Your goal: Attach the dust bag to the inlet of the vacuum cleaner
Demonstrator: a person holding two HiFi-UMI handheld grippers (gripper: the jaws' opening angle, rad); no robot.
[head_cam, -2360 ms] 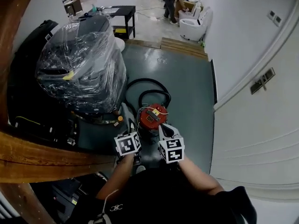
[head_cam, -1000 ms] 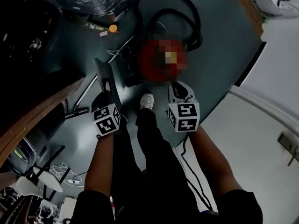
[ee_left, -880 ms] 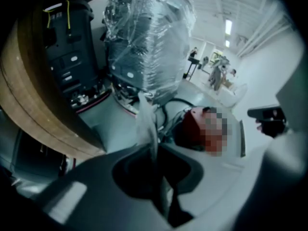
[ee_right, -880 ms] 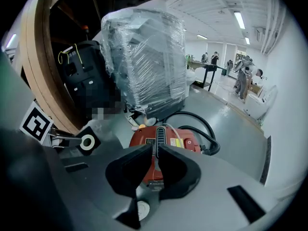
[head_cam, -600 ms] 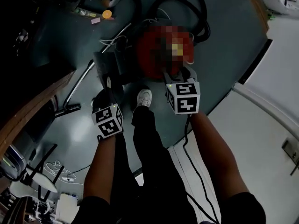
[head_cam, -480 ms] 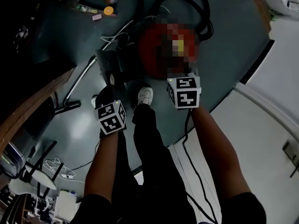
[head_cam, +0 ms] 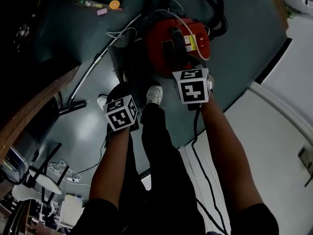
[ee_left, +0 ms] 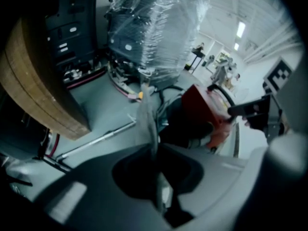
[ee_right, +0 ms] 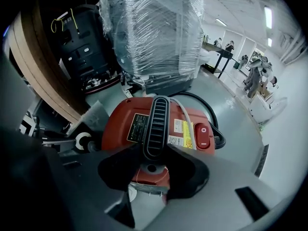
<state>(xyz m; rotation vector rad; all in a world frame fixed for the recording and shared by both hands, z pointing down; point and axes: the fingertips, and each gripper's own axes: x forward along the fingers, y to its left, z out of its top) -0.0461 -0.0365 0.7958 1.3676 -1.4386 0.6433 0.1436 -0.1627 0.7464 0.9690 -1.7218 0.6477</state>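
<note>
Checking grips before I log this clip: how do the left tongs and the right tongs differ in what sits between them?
The left tongs are pinched on a thin grey dust bag seen edge-on. The right tongs are closing on the thick black ribbed handle of the red vacuum cleaner. The left jaws stand nearly together, the right jaws wide. Both point down toward the floor.

Grey floor bears the red vacuum cleaner, black hose and metal tube.
</note>
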